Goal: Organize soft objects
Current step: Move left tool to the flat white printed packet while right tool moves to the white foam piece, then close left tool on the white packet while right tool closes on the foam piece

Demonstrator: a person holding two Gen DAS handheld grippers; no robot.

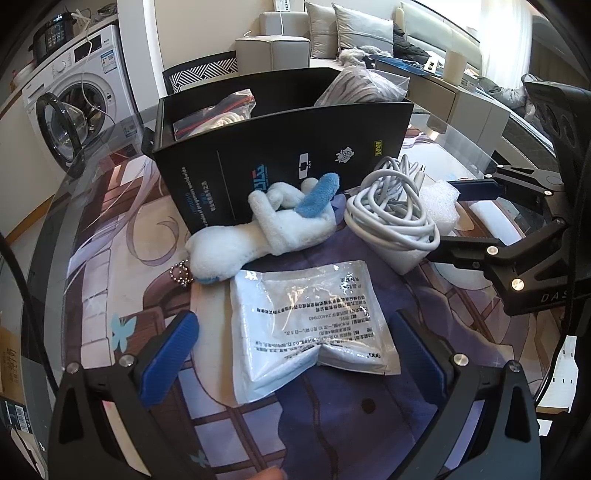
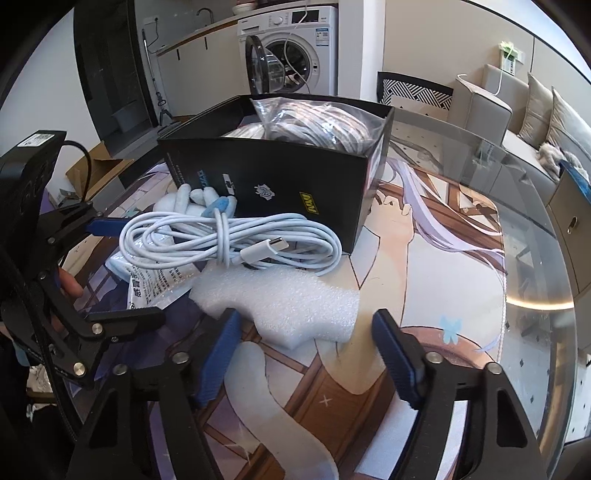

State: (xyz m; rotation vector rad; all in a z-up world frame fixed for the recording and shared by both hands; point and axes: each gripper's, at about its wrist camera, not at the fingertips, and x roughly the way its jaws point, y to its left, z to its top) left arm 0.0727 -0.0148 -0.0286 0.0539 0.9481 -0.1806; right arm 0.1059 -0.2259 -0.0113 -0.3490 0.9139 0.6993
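A black box (image 1: 280, 147) stands on the glass table and holds a bagged grey cloth (image 1: 364, 88) and a zip bag (image 1: 218, 110). In front of it lie a white-and-blue plush toy (image 1: 266, 225), a coiled white cable (image 1: 391, 210), a white foam piece (image 2: 280, 299) and a sealed white packet (image 1: 314, 325). My left gripper (image 1: 295, 354) is open, its jaws on either side of the packet's near end. My right gripper (image 2: 306, 354) is open just short of the foam piece. The box (image 2: 295, 181) and cable (image 2: 229, 240) also show in the right wrist view.
The round glass table (image 2: 517, 229) covers a printed anime mat. A washing machine (image 2: 295, 48) with its door open stands behind. A sofa with cushions (image 1: 354, 33) and a patterned chair (image 2: 413, 90) are nearby. A bead chain (image 1: 181, 275) lies by the plush.
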